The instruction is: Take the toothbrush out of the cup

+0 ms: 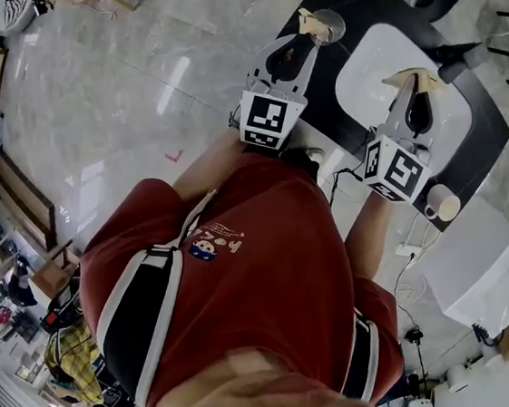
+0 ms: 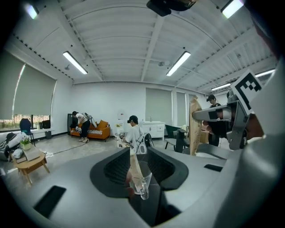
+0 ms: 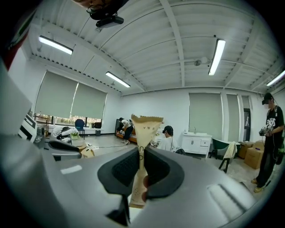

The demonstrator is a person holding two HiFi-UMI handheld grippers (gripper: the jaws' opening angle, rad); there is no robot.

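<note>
Head view: left claw (image 1: 308, 23) and right claw (image 1: 417, 87) extended over black worktop (image 1: 486, 133). Left gripper view: jaws parted, clear cup (image 2: 141, 186) between them. Right gripper view: jaws clamped on wrapped toothbrush (image 3: 141, 169), out of cup.

We find the left gripper (image 1: 312, 19) left of the right gripper (image 1: 415, 78), both over the counter (image 1: 486, 133); the cup (image 1: 331, 21) sits between the left's jaws, the wrapped toothbrush (image 3: 148, 125) between the right's (above the basin (image 1: 370, 70)).

shirt logo (image 1: 212, 241) print, probably lettering, unreadable
</note>
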